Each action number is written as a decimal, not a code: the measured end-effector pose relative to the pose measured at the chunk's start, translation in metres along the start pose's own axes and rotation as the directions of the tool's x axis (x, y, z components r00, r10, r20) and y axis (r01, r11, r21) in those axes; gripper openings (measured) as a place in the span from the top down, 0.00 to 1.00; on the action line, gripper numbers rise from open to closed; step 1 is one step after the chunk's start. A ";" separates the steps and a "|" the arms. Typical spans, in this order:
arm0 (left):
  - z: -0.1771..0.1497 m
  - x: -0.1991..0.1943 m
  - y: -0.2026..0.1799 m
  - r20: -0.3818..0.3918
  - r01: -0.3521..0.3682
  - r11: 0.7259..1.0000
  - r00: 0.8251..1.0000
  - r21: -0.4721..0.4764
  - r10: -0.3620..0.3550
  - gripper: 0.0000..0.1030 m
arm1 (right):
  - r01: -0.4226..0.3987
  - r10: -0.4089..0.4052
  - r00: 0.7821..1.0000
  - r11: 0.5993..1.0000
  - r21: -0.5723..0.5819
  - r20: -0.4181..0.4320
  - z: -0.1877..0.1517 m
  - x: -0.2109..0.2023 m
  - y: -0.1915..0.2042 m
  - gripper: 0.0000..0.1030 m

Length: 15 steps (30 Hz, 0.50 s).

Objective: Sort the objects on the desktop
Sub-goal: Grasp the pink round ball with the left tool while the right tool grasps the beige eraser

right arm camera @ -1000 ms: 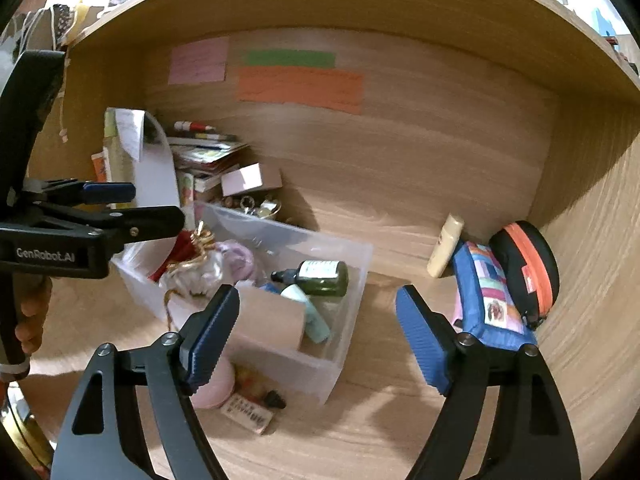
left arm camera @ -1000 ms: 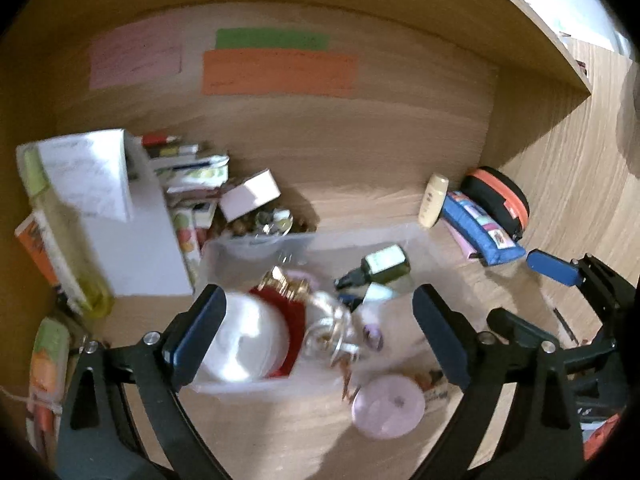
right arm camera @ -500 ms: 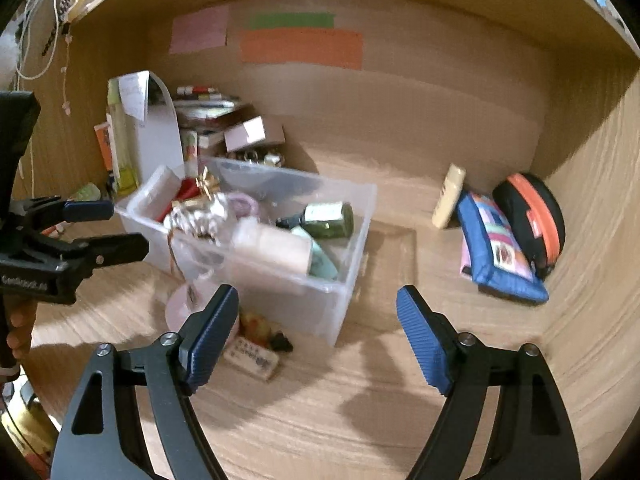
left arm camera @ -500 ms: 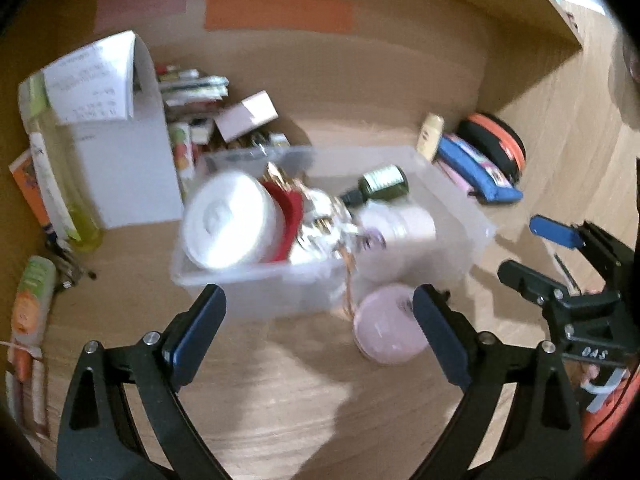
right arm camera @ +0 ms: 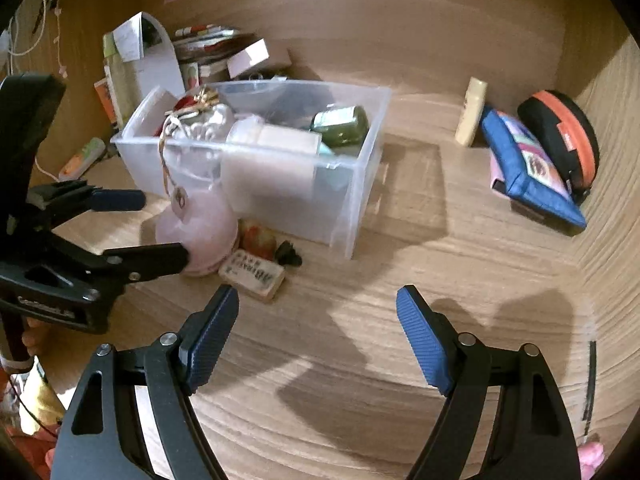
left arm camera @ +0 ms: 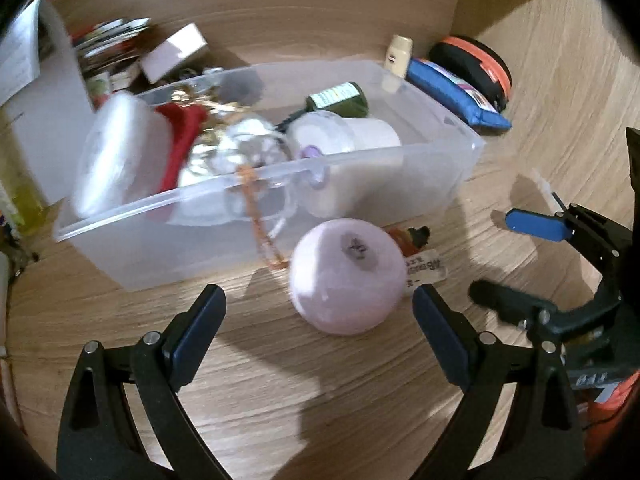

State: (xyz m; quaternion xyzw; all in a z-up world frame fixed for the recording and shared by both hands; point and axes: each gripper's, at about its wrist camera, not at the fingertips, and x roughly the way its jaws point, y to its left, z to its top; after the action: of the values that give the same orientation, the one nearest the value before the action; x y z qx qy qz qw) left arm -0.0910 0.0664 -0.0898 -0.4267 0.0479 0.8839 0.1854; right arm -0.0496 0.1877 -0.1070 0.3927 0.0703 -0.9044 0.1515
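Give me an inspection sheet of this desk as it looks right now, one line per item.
Surface: wooden desk, bare in front of both grippers.
Job's things: clear bin holding a green bottle, a white jar and a red item; pink round jar outside it, beside a printed block.
Clutter: blue pouch, black-and-orange case, cream tube, stacked papers.
Grippers: left gripper open, just short of the pink round jar; right gripper open over bare wood.
Cables: white cord at far left.
Surroundings: wooden back wall with coloured notes.
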 end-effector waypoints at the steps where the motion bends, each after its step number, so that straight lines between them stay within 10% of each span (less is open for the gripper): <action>1: 0.001 0.002 -0.002 0.002 -0.002 1.000 1.000 0.008 0.002 0.07 | -0.004 0.004 1.000 1.000 -0.002 -0.006 -0.001 0.001 0.001 0.24; 15: 0.003 0.016 0.007 -0.007 0.077 0.997 0.997 -0.024 -0.077 0.38 | -0.066 0.065 0.996 0.998 -0.013 -0.062 0.000 0.016 0.019 0.35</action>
State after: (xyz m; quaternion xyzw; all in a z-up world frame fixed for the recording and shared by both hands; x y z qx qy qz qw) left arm -0.1042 0.0655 -0.1007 -0.4339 0.0217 0.8749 0.2141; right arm -0.0536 0.1668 -0.1186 0.4211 0.0689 -0.8859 0.1819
